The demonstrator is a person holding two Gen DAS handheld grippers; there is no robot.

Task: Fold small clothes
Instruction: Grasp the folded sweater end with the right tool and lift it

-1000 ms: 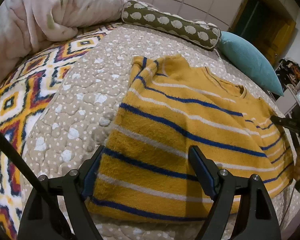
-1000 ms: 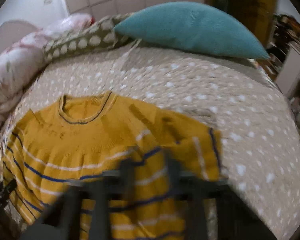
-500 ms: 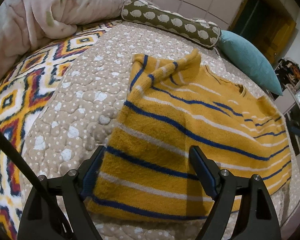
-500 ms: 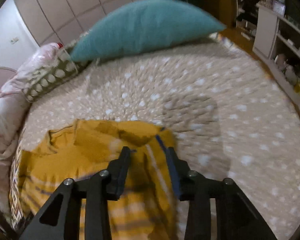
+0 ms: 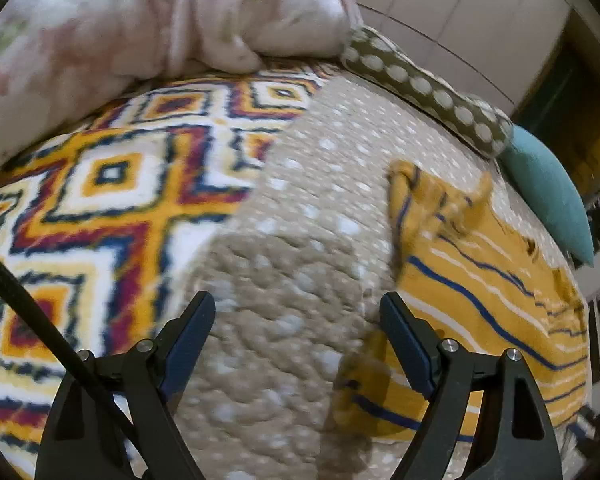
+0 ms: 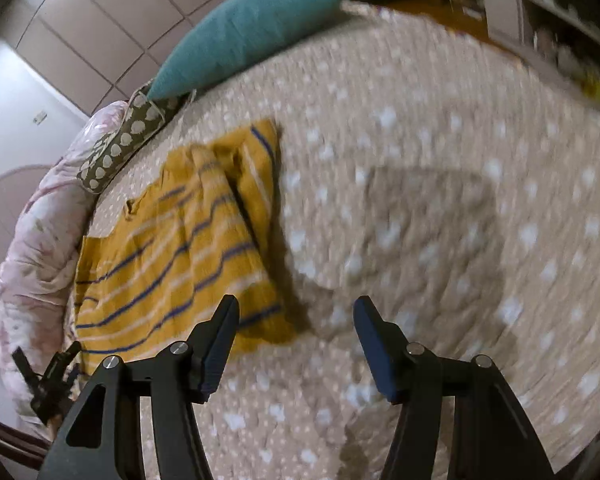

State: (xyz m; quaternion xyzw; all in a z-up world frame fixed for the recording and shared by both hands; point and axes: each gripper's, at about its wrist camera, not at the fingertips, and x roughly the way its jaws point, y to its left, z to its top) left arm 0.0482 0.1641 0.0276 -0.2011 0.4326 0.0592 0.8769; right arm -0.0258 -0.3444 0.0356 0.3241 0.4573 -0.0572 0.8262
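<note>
One garment is in play: a mustard sweater with blue and white stripes, lying on the dotted beige quilt near the foot of the bed. Its sleeves appear turned in over the body, which suggests the side folds are made and the crosswise fold is not yet done. Neither tool touches it. The left gripper hangs over bare quilt just beside the sweater's edge, its fingers spread wide and empty; the right gripper is likewise wide apart with nothing between, the hem just by its left finger. Both seem placed at opposite sides to take the hem corners. Farther out lie a patterned blanket, a pink duvet, a spotted bolster and a teal cushion.
</note>
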